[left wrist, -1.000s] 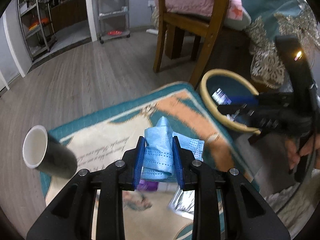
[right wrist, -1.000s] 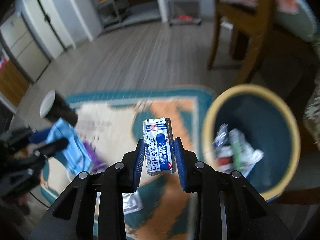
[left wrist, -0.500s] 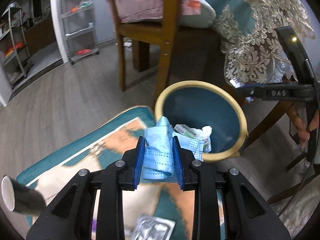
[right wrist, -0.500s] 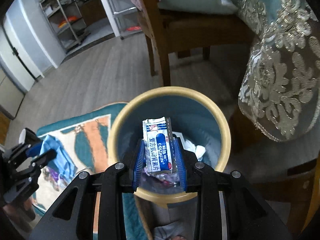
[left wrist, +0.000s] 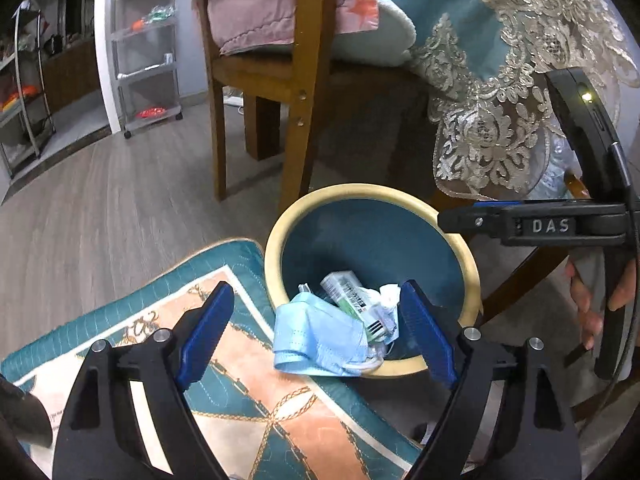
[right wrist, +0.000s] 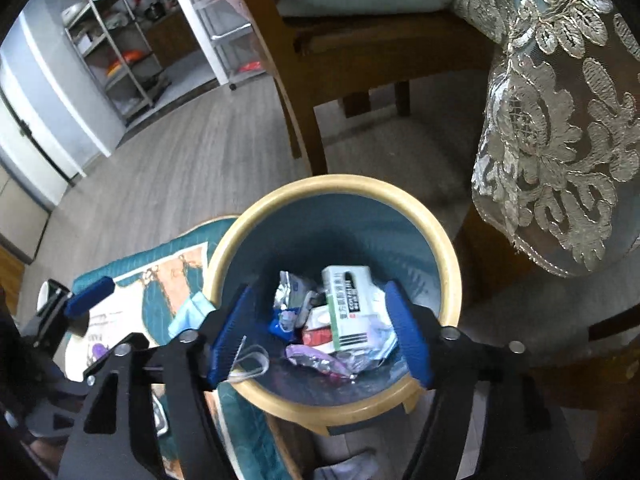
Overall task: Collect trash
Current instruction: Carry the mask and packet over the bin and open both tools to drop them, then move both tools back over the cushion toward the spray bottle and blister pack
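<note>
Since both jaws opened a half-second back | left gripper (left wrist: pixel 316 332) spread, blue face mask (left wrist: pixel 316 338) draped on bin (left wrist: pixel 276 236) near rim, half outside | right gripper (right wrist: pixel 320 328) spread, empty; medicine box (right wrist: pixel 346 296) inside | mask drop looks incomplete to me.

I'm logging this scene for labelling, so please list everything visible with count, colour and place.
Trash bin: one, teal with cream rim, beside the rug.
Face mask: one, light blue, draped over the bin's near rim.
Medicine box: one, white and green, inside the bin.
Rug: one, teal, cream and orange, on the floor.
Wooden chair: one, brown, behind the bin.
Lace tablecloth: one, teal and silver, hanging at right.
Left gripper: open.
Right gripper: open.
</note>
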Tool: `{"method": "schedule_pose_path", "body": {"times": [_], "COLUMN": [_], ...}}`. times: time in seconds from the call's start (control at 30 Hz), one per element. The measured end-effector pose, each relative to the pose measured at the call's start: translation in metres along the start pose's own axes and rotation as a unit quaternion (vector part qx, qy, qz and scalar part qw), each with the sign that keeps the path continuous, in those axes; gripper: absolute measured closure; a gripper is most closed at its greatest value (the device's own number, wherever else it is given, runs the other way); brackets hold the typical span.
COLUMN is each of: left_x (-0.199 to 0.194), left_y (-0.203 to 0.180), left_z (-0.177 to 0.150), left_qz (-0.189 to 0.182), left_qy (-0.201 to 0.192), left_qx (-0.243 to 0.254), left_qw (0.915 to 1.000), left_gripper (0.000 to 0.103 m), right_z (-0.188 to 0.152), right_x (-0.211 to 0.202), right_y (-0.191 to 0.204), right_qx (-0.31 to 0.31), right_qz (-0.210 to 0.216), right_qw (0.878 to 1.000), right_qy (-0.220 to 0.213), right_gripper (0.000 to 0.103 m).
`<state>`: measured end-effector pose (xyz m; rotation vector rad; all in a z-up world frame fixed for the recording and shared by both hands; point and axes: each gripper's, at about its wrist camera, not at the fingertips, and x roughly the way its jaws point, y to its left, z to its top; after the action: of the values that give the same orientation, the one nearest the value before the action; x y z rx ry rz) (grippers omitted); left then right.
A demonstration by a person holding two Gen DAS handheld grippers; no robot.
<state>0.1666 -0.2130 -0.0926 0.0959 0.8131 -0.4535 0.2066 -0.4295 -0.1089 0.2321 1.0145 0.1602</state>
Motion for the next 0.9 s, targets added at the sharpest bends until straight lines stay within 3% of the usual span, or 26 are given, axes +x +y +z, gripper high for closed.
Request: {"method": "schedule_pose_path", "body": {"times": [0.23, 0.37, 0.4, 0.47, 0.63, 0.67, 0.7, 0.77, 0.9], "left_x": [-0.009, 0.004, 0.011, 0.024, 0.061, 0.068, 0.073, 0.074, 0.06], "left_y": [0.01, 0.019, 0.021, 0.023, 0.02, 0.021, 0.021, 0.019, 0.012], "left_z": [-0.004, -0.014, -0.017, -0.023, -0.03, -0.032, -0.034, -0.033, -0.019], "left_qz": [0.011, 0.035, 0.025, 0.004, -0.007, -0.01, -0.012, -0.007, -0.009], "left_qy": [0.008, 0.053, 0.07, 0.092, 0.121, 0.128, 0.135, 0.131, 0.09], "left_qx": [-0.001, -0.003, -0.012, -0.025, -0.03, -0.034, -0.032, -0.021, 0.0], "left_qw": [0.9999, 0.998, 0.9972, 0.9954, 0.9922, 0.9912, 0.9903, 0.9911, 0.9959], "left_gripper": [0.019, 0.024, 0.029, 0.029, 0.036, 0.043, 0.058, 0.073, 0.077], "right_z": [0.002, 0.0, 0.0, 0.002, 0.003, 0.003, 0.003, 0.003, 0.006], "right_x": [-0.006, -0.007, -0.008, -0.007, -0.003, -0.003, -0.002, -0.003, -0.006], "right_y": [0.016, 0.02, 0.021, 0.025, 0.019, 0.018, 0.017, 0.017, 0.016], "right_qx": [-0.014, -0.011, -0.011, -0.021, -0.023, -0.023, -0.023, -0.023, -0.013], "right_qz": [0.004, 0.003, 0.006, 0.006, 0.0, 0.0, 0.0, 0.003, 0.011], "right_qw": [1.0, 1.0, 1.0, 1.0, 1.0, 1.0, 1.0, 1.0, 1.0], "right_qy": [-0.006, -0.003, -0.003, -0.005, -0.002, -0.001, 0.0, 0.0, -0.009], "right_gripper": [0.026, 0.026, 0.026, 0.026, 0.026, 0.026, 0.026, 0.026, 0.026]}}
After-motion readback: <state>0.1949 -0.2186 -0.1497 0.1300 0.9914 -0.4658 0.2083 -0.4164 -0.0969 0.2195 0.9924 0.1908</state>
